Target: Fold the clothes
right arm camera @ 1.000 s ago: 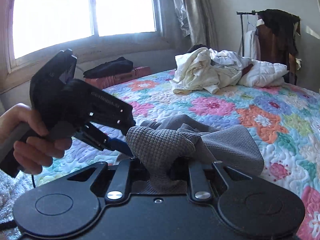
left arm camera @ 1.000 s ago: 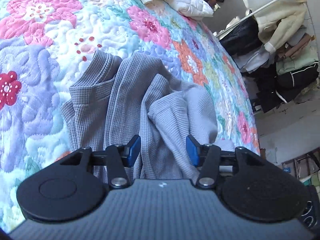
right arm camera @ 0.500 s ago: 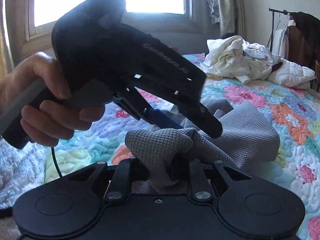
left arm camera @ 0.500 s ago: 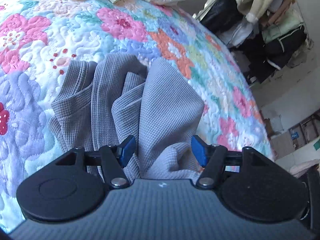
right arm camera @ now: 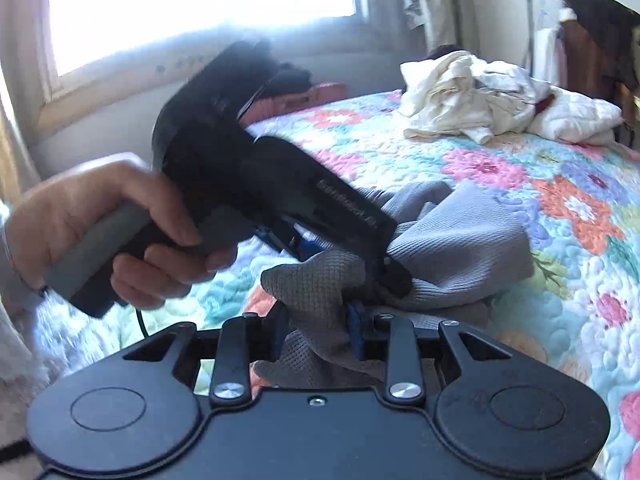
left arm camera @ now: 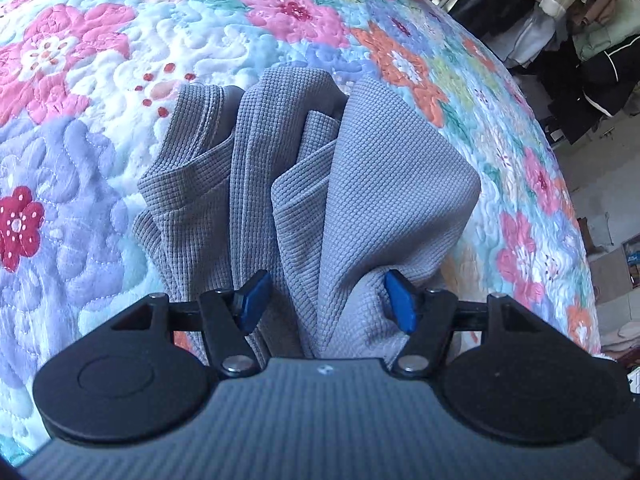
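A floral quilted bed fills both views. Near its edge lies the bunched grey waffle-knit garment. The left gripper has its jaws well apart, having just been opening, with loose folds of the garment between them. The right gripper has jaws that have just been opening, partly apart, cloth between; whether they still pinch it cannot be told. Writing on the left gripper's side is too blurred to read.

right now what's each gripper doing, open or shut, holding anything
left gripper: open, jaws just widened, grey garment loose between them.
right gripper: jaws just opened, garment still bunched between them, grip unclear.
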`<state>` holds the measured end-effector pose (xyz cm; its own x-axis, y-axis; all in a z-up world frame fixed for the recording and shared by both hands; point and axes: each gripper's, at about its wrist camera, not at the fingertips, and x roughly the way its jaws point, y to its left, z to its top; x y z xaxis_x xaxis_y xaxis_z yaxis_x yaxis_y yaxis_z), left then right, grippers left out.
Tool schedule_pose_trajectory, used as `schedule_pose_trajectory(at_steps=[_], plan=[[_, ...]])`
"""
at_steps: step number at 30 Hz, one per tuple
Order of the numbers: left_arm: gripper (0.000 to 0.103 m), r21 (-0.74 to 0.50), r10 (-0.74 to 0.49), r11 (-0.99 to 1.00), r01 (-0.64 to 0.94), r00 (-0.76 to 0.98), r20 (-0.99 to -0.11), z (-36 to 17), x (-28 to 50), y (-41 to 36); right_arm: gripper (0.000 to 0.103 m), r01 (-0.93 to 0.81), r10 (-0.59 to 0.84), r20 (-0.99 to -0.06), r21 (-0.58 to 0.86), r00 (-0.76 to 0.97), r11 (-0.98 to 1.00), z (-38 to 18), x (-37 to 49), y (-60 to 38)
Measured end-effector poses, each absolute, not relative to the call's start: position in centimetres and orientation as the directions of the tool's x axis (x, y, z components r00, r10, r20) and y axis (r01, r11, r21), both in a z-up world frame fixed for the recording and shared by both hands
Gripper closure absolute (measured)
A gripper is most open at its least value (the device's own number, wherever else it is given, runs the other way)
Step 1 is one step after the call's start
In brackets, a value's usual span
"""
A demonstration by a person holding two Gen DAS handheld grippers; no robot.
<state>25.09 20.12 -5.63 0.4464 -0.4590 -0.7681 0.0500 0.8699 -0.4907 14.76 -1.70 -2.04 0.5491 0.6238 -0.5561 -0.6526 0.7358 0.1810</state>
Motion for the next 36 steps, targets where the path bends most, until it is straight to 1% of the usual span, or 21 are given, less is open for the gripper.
schedule_pose_trajectory(at_steps=[1,3,4,7,8,9,11,13,14,16,18,21,24,26,30,33,35,36], plan=[[0.04,-0.495,-0.46,0.868,0.042,0.444,-0.769,-5.6,25.2,20.2,0.058,-0.604,0.624,-0.534,0.242,0.57,0.759,-1.8,14.8,-2.9],[0.04,-0.49,-0.453,0.871,0.033,0.441,-0.775,-5.6,25.3,20.2,0.057,-0.487,0.609,-0.477,0.366,0.634,0.793,-1.8,15.1,-5.4],[0.04,-0.478,-0.443,0.878,0.034,0.442,-0.78,-5.5,25.4,20.2,0.057,-0.431,0.587,-0.471,0.403,0.659,0.807,-1.9,15.5,-6.4],[0.04,-0.481,-0.444,0.876,0.035,0.448,-0.776,-5.3,25.4,20.3,0.057,-0.277,0.478,-0.558,0.408,0.679,0.87,-3.3,18.1,-7.7],[0.04,-0.492,-0.452,0.87,0.036,0.456,-0.767,-5.2,25.4,20.5,0.057,-0.234,0.42,-0.62,0.361,0.663,0.903,-4.1,19.4,-7.5],[0.04,-0.502,-0.46,0.864,0.037,0.462,-0.758,-5.1,25.4,20.7,0.057,-0.222,0.386,-0.655,0.322,0.65,0.92,-4.8,20.5,-7.2],[0.04,-0.511,-0.464,0.859,0.024,0.457,-0.759,-5.3,25.6,20.9,0.057,-0.246,0.375,-0.683,0.283,0.627,0.927,-5.9,21.6,-6.6],[0.041,-0.514,-0.464,0.858,0.022,0.462,-0.756,-5.1,25.6,20.9,0.057,-0.281,0.373,-0.677,0.247,0.635,0.927,-6.0,22.4,-5.6],[0.043,-0.507,-0.459,0.861,0.029,0.471,-0.753,-4.8,25.3,20.8,0.057,-0.321,0.382,-0.669,0.22,0.638,0.921,-5.6,22.4,-4.9],[0.043,-0.496,-0.451,0.867,0.047,0.498,-0.741,-4.0,24.6,20.7,0.057,-0.395,0.402,-0.653,0.167,0.642,0.903,-4.8,22.5,-3.6],[0.043,-0.503,-0.457,0.862,0.063,0.526,-0.717,-3.1,23.9,20.9,0.057,-0.439,0.43,-0.639,0.157,0.638,0.884,-4.2,22.9,-2.4],[0.042,-0.539,-0.476,0.84,0.064,0.565,-0.674,-2.1,23.1,21.8,0.057,-0.464,0.465,-0.601,0.171,0.65,0.869,-3.5,23.0,-1.2],[0.042,-0.562,-0.468,0.826,0.044,0.609,-0.64,-1.6,22.9,22.9,0.057,-0.493,0.525,-0.574,0.228,0.629,0.84,-2.9,23.9,0.0],[0.042,-0.582,-0.465,0.813,0.024,0.63,-0.622,-1.6,23.0,23.6,0.057,-0.502,0.552,-0.573,0.262,0.606,0.824,-2.9,24.8,0.6],[0.042,-0.607,-0.454,0.794,-0.018,0.647,-0.613,-2.2,23.4,24.8,0.057,-0.52,0.575,-0.587,0.285,0.569,0.805,-2.8,25.8,1.4],[0.042,-0.62,-0.44,0.781,-0.076,0.636,-0.633,-3.1,23.7,25.6,0.057,-0.51,0.569,-0.591,0.288,0.571,0.81,-2.5,25.3,1.2],[0.042,-0.621,-0.429,0.776,-0.107,0.634,-0.644,-3.5,23.8,26.0,0.056,-0.5,0.575,-0.58,0.305,0.577,0.81,-2.2,24.3,0.3],[0.042,-0.624,-0.424,0.773,-0.115,0.638,-0.643,-3.5,23.8,26.1,0.053,-0.493,0.574,-0.575,0.311,0.583,0.812,-2.0,23.5,-0.3]])
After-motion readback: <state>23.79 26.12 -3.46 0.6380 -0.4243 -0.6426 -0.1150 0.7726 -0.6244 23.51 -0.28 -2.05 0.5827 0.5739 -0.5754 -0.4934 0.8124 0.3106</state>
